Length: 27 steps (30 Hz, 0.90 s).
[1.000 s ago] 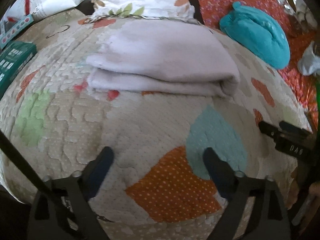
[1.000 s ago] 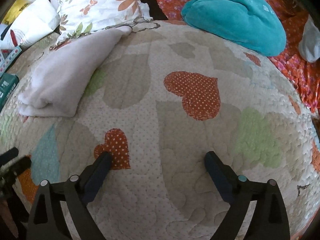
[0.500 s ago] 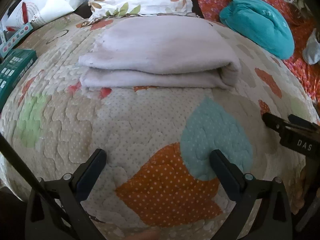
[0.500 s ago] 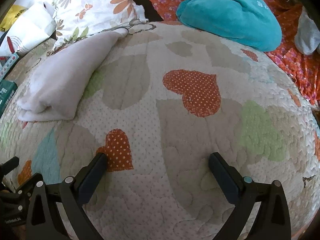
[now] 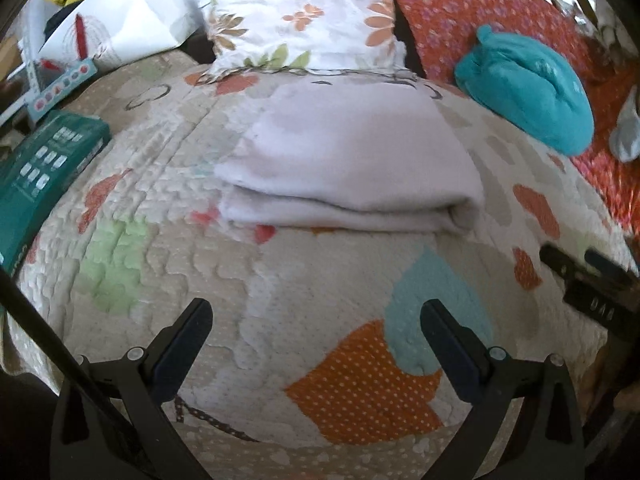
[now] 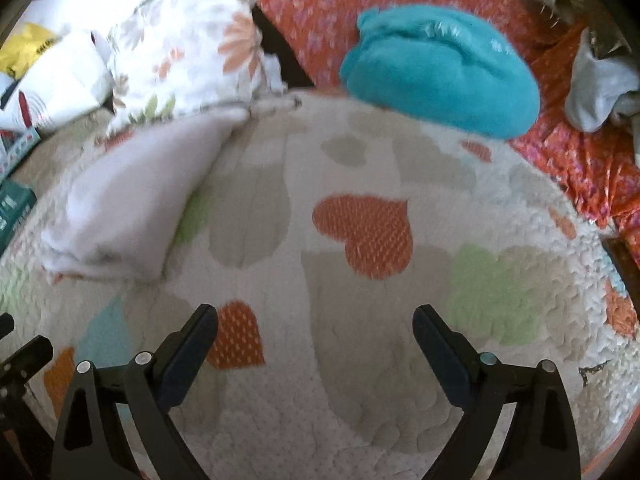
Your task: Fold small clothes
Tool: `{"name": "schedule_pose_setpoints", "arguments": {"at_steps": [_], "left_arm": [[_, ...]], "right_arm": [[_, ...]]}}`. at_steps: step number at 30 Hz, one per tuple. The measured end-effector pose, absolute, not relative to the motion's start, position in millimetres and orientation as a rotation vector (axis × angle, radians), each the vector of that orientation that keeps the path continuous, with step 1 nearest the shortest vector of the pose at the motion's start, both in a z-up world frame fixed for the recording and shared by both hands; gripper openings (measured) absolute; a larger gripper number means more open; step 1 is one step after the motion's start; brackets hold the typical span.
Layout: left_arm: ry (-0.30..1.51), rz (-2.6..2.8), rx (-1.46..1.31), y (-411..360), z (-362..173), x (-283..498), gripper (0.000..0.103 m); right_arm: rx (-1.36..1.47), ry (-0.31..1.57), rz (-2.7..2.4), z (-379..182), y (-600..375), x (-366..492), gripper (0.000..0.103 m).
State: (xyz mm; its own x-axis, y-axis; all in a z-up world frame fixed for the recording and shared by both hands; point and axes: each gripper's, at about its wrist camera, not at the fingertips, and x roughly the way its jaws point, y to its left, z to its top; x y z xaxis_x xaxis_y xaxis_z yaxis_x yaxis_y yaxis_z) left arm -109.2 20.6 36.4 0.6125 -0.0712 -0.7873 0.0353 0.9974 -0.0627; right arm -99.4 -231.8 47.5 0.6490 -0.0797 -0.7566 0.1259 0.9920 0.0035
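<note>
My left fingers point(image 5: 316, 320) and right fingers point(image 6: 316, 326) stand spread and empty over the quilt point(image 5: 320, 300), clear of the white cloth point(image 5: 352, 160), which lies folded, apparently finished.

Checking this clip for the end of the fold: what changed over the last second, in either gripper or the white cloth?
The left gripper spread its jaws a little wider and drew slightly back from the folded white cloth; nothing is between its fingers. The right gripper tilted a bit, open and empty throughout. The cloth lay folded on the heart quilt all along, and the teal bundle kept its place.
</note>
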Motion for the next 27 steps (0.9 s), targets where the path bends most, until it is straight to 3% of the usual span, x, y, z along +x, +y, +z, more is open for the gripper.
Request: {"name": "schedule_pose_setpoints", "arguments": {"at_steps": [4, 8, 10, 12, 16, 21, 23, 24, 25, 27], "left_arm": [[0.946, -0.045, -0.111, 33.4, 34.7, -103.4, 0.103], [0.959, -0.012, -0.11, 38.9, 33.2, -101.4, 0.103], [0.961, -0.001, -0.126, 42.8, 32.7, -99.8, 0.103], [0.964, 0.007, -0.139, 46.0, 32.3, -97.7, 0.103], [0.961, 0.016, -0.143, 49.4, 31.0, -96.2, 0.103], [0.962, 0.023, -0.139, 53.4, 30.1, -95.7, 0.103], [0.961, 0.028, -0.155, 58.2, 31.5, -94.8, 0.103], [0.961, 0.031, -0.163, 60.3, 32.1, -94.3, 0.103], [0.961, 0.035, -0.174, 63.4, 32.8, -93.3, 0.103], [0.966, 0.042, -0.187, 66.8, 33.2, -91.1, 0.103]], "right_arm": [[0.15, 0.949, -0.068, 39.4, -237.4, -92.5, 0.087], [0.166, 0.901, -0.064, 51.1, -235.8, -94.3, 0.083], [0.248, 0.874, 0.012, 63.1, -236.7, -88.1, 0.068], [0.349, 0.848, 0.135, 79.5, -233.3, -77.2, 0.062], [0.628, 0.85, 0.42, 86.6, -223.2, -39.7, 0.062], [0.845, 1.012, 0.57, 32.1, -204.5, 7.0, 0.062], [0.868, 1.054, 0.525, 7.3, -210.9, 5.5, 0.045], [0.868, 1.048, 0.524, 2.3, -216.8, 0.6, 0.027], [0.868, 1.048, 0.522, 0.7, -222.8, -5.1, 0.022], [0.831, 1.058, 0.47, 6.3, -230.9, -16.4, 0.023]]}}
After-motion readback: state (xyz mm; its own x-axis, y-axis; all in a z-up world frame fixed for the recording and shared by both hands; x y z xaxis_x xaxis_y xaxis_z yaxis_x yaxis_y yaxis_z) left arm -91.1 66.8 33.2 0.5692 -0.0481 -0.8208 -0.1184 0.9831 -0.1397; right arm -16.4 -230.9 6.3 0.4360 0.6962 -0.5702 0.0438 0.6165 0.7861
